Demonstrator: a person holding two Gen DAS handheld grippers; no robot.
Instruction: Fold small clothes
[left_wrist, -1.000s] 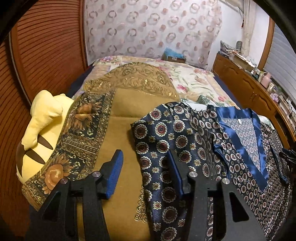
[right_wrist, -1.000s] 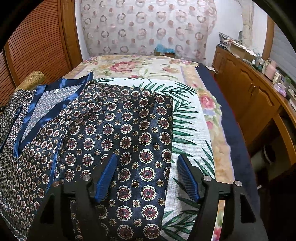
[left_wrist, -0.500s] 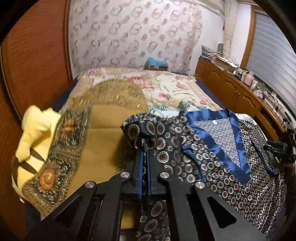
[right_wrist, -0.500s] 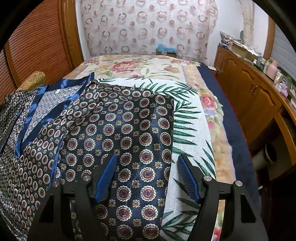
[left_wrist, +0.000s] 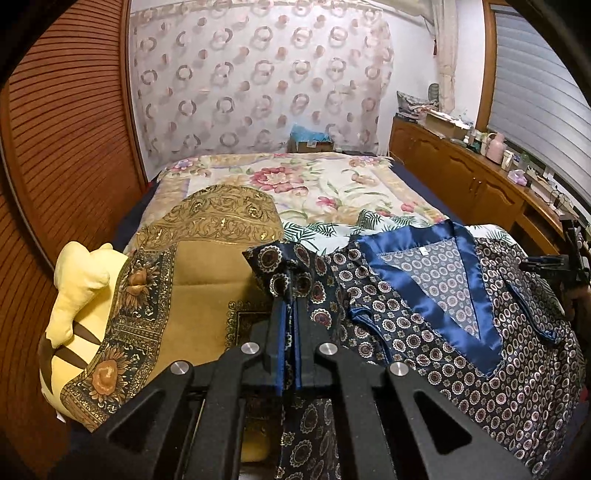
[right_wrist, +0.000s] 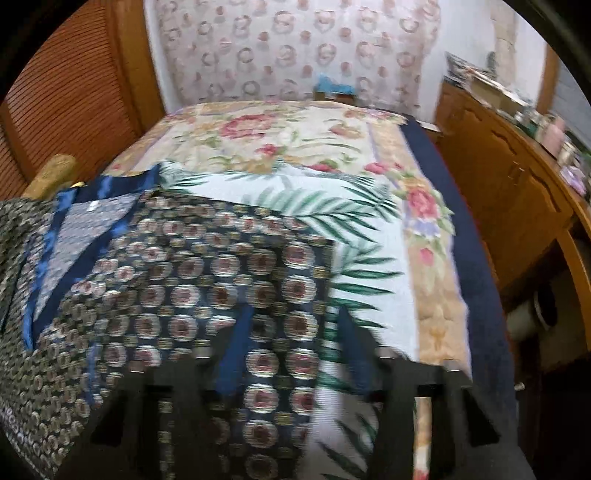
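Left wrist: left tool (left_wrist: 290, 325) pinched on the left sleeve of the patterned top (left_wrist: 424, 317), which lies on the bed (left_wrist: 295, 177).
Right tool (right_wrist: 291, 343) closing around the right sleeve, not clamped yet. Grasp step; next I'd fold both sleeves inward together.

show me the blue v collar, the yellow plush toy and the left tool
blue v collar (left_wrist: 424, 291), left wrist view, its left band
yellow plush toy (left_wrist: 79, 280), left wrist view, its head
left tool (left_wrist: 290, 291), left wrist view, between its fingertips

The bed (left_wrist: 417, 192) carries a patterned garment (left_wrist: 461, 332), gold blanket (left_wrist: 207, 280), yellow plush (left_wrist: 77, 295).
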